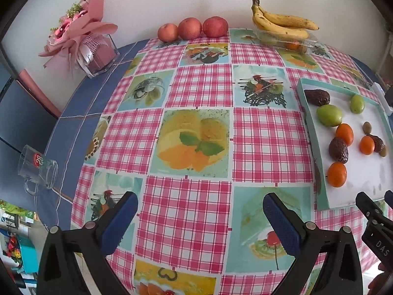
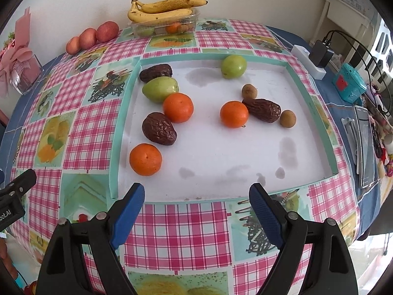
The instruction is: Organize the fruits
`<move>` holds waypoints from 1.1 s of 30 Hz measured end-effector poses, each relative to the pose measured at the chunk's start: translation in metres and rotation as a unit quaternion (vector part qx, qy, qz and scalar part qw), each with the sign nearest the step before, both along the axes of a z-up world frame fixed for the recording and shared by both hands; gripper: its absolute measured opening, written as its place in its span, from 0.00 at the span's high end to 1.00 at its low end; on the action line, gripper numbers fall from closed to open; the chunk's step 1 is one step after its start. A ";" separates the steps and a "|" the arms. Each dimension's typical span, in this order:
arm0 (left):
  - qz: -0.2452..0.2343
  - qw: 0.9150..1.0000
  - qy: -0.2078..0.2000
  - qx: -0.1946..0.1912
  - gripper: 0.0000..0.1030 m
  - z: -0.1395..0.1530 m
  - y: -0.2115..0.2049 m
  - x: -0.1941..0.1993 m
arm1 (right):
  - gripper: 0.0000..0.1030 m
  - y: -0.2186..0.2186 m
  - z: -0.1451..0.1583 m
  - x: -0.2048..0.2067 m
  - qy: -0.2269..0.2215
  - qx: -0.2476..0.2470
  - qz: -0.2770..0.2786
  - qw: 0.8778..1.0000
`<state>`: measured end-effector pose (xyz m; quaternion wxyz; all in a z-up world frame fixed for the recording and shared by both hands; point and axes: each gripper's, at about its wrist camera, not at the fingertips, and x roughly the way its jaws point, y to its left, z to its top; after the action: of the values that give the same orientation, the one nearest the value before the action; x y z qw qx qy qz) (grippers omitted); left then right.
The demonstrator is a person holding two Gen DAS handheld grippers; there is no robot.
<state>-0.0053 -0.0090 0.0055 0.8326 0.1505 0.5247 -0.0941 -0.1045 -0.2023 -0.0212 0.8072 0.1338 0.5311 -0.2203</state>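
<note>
A white tray with a teal rim (image 2: 122, 113) (image 1: 310, 132) holds loose fruit: three oranges (image 2: 145, 159) (image 2: 178, 107) (image 2: 234, 114), three dark dates (image 2: 159, 128), two green fruits (image 2: 160, 89) (image 2: 233, 66) and two small brown ones (image 2: 287, 118). My right gripper (image 2: 196, 211) is open and empty, just in front of the tray's near rim. My left gripper (image 1: 200, 223) is open and empty over the checked tablecloth, left of the tray. Three apples (image 1: 191, 28) and bananas (image 1: 282, 23) on a clear box (image 2: 163, 25) sit at the back.
A pink bouquet in a glass vase (image 1: 83, 39) stands at the back left. A glass mug (image 1: 39, 169) lies on its side near the left edge. A power strip with charger (image 2: 312, 60), a teal box (image 2: 350, 83) and a phone (image 2: 366, 145) lie right of the tray.
</note>
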 end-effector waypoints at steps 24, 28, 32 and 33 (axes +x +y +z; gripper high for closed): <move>0.007 1.000 0.010 -0.007 0.00 -0.003 0.003 0.002 | 0.15 0.001 0.000 -0.001 0.000 0.003 -0.001 1.000; 0.006 1.000 0.011 -0.007 0.00 -0.004 0.002 0.002 | 0.15 0.000 0.000 -0.001 0.000 0.003 -0.001 1.000; 0.003 1.000 0.014 -0.005 0.00 -0.006 0.001 0.002 | 0.15 0.000 0.000 -0.001 -0.001 0.003 0.000 1.000; 0.002 1.000 0.014 -0.005 0.00 -0.006 0.001 0.002 | 0.15 0.000 0.000 -0.002 -0.001 0.003 -0.001 1.000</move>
<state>-0.0030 -0.0077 -0.0003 0.8260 0.1442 0.5362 -0.0967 -0.1060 -0.2028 -0.0212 0.8070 0.1368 0.5311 -0.2192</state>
